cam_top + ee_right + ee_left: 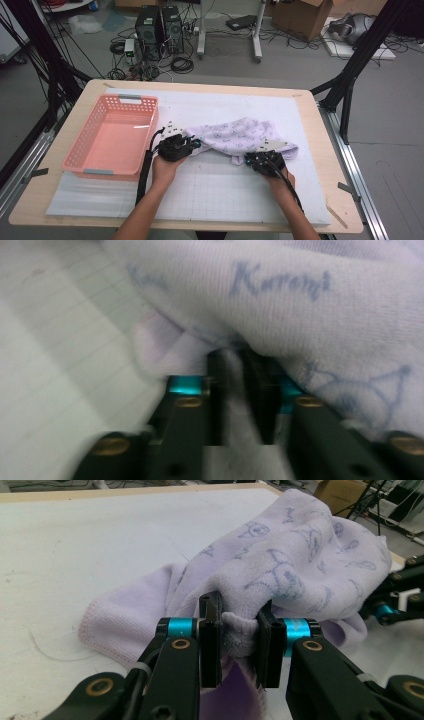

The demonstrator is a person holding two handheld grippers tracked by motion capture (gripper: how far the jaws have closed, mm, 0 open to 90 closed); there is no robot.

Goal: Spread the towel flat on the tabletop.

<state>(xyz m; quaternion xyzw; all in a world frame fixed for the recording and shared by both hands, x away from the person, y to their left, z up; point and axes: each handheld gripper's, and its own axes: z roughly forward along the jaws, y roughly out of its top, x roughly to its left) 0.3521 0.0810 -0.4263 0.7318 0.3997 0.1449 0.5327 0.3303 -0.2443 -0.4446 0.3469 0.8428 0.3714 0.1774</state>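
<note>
Nearest the camera, the person's forearms enter from the bottom edge of the high view. The left tongs (239,641) are clenched on a bunched fold of the lilac printed towel (240,136), cloth pinched between both pads. The right tongs (236,390) are likewise clamped on a fold of the same towel at its right end, fabric visible between the jaws; that view is blurred. The towel lies crumpled on the white gridded mat (220,192) at the middle of the counter (320,150). A pink basket (87,155) stands just left of the left tongs.
</note>
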